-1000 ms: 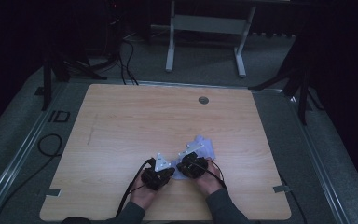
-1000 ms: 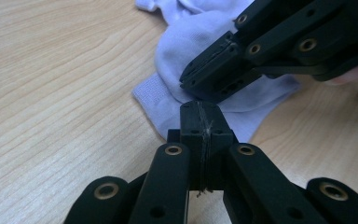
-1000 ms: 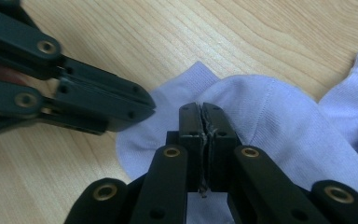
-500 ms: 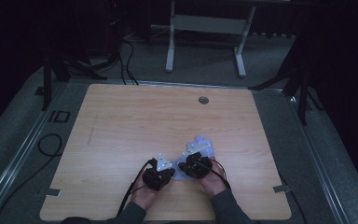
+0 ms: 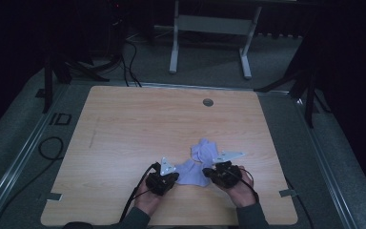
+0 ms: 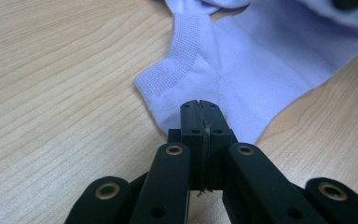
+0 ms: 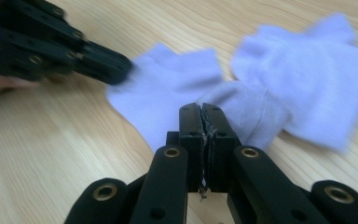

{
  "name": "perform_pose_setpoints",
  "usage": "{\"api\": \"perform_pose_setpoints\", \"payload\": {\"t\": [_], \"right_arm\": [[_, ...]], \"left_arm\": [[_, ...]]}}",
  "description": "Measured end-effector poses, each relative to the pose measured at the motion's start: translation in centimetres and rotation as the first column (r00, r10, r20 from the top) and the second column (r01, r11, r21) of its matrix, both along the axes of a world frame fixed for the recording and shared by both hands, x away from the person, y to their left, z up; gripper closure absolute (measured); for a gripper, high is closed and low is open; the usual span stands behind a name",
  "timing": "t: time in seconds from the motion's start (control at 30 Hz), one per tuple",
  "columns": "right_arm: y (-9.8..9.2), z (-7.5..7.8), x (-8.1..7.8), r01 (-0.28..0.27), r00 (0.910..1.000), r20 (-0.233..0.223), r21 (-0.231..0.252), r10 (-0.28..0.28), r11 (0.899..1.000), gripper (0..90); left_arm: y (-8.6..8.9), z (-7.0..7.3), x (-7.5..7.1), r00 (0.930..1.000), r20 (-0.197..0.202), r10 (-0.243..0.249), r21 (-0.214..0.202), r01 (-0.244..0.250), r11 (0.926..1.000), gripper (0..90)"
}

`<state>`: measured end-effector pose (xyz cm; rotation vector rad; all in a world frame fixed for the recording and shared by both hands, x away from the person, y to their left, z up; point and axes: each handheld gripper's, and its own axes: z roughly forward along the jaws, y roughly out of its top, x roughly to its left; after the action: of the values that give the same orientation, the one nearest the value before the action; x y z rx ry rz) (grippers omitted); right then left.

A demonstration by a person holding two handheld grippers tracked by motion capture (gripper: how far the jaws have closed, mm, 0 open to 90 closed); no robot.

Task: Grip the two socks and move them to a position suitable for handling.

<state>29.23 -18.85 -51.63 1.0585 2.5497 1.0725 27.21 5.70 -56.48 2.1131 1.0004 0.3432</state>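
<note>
Socks [image 5: 198, 164], pale lilac, lie crumpled on the tabletop [image 5: 138, 129] near its near edge. Left tongs [image 6: 199, 108] are clamped on one sock's edge; right tongs [image 7: 200, 112] pinch a fold at its right.

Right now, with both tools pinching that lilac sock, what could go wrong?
1. The left tool grips only the thin edge of the sock; a pull could slip it free.
2. The right tool holds a bunched fold, so the sock may stay twisted.
3. The second sock overlaps it and could get dragged along.
</note>
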Motion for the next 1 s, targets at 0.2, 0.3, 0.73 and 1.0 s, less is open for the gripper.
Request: {"api": "perform_pose_setpoints", "payload": {"t": [0.2,0.3,0.73,1.0], "right_arm": [[-3.1,-0.7,-0.7,0.057,0.9982,-0.018,-0.020,-0.057,0.998,87.3],[-3.9,-1.2,-0.9,0.072,0.9969,-0.029,-0.026,-0.073,0.997,86.9],[-5.3,0.2,-0.9,0.152,0.9881,0.027,-0.029,-0.152,0.988,80.3],[-1.7,0.7,1.2,0.091,0.9926,0.091,-0.121,-0.081,0.988,78.7]], "left_arm": [[0.1,0.0,-0.1,0.9999,-0.011,-0.010,0.001,0.010,1.0000,89.9],[0.0,0.0,-0.2,0.9999,-0.013,-0.006,-0.005,0.006,1.0000,89.9],[0.2,0.1,-0.6,0.9994,-0.030,-0.019,-0.011,0.019,0.9998,88.3],[0.3,0.1,-0.8,0.9993,-0.029,-0.023,-0.015,0.023,0.9996,87.4]]}}
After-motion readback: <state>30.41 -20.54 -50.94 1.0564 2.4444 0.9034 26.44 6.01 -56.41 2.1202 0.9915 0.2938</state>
